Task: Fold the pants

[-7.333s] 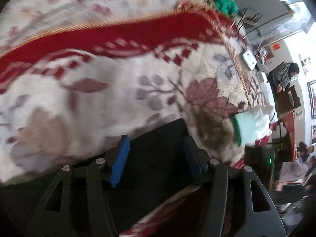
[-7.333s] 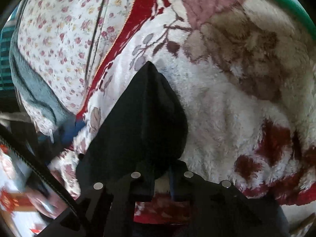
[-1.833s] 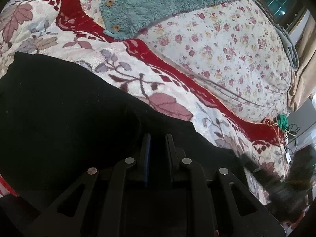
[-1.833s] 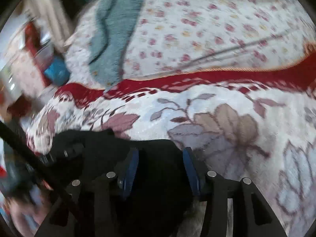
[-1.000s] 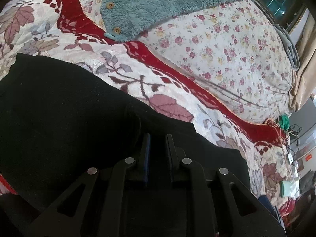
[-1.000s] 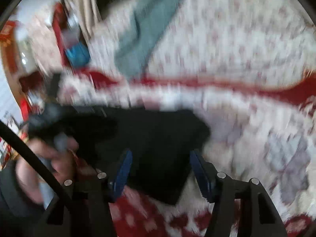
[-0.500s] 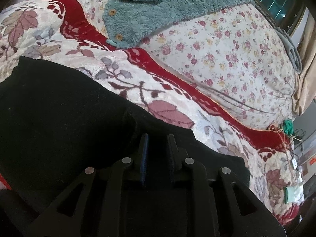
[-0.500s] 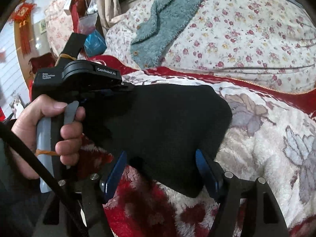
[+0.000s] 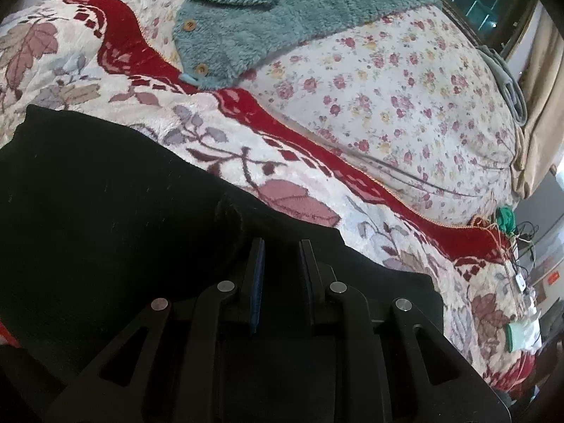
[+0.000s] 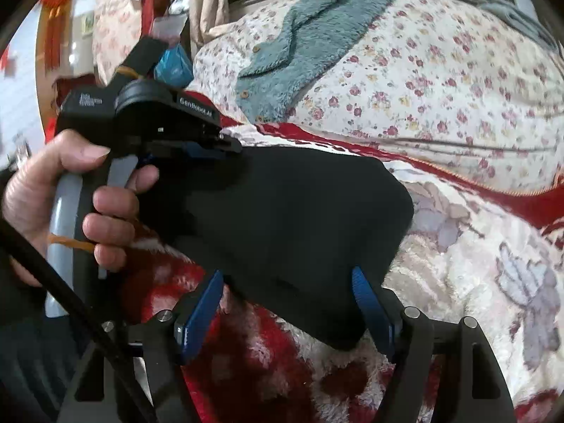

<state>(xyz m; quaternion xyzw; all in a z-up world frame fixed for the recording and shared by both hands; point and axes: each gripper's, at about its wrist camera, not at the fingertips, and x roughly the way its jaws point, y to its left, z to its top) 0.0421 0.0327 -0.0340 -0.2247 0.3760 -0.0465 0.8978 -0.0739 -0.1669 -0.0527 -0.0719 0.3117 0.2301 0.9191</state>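
Note:
The black pants (image 9: pixel 105 194) lie folded on the red and white flowered blanket (image 9: pixel 282 162). My left gripper (image 9: pixel 280 250) is over the pants' upper edge, jaws a narrow gap apart with a ridge of black cloth just left of them; whether it still pinches cloth is unclear. In the right wrist view the pants (image 10: pixel 289 218) are a black slab with the left gripper (image 10: pixel 225 146) at their far left edge. My right gripper (image 10: pixel 287 282) is wide open and empty at the pants' near edge.
A teal fleece garment (image 9: pixel 282 10) lies on the flowered quilt (image 9: pixel 405 98) beyond the blanket. A hand (image 10: pixel 70 204) holds the left gripper's handle. Cables and small items (image 9: pixel 521 275) lie at the bed's far right end.
My right gripper has let go of the pants, opened wide and drawn back toward the near edge. My left gripper's jaws have parted slightly and it has hardly moved.

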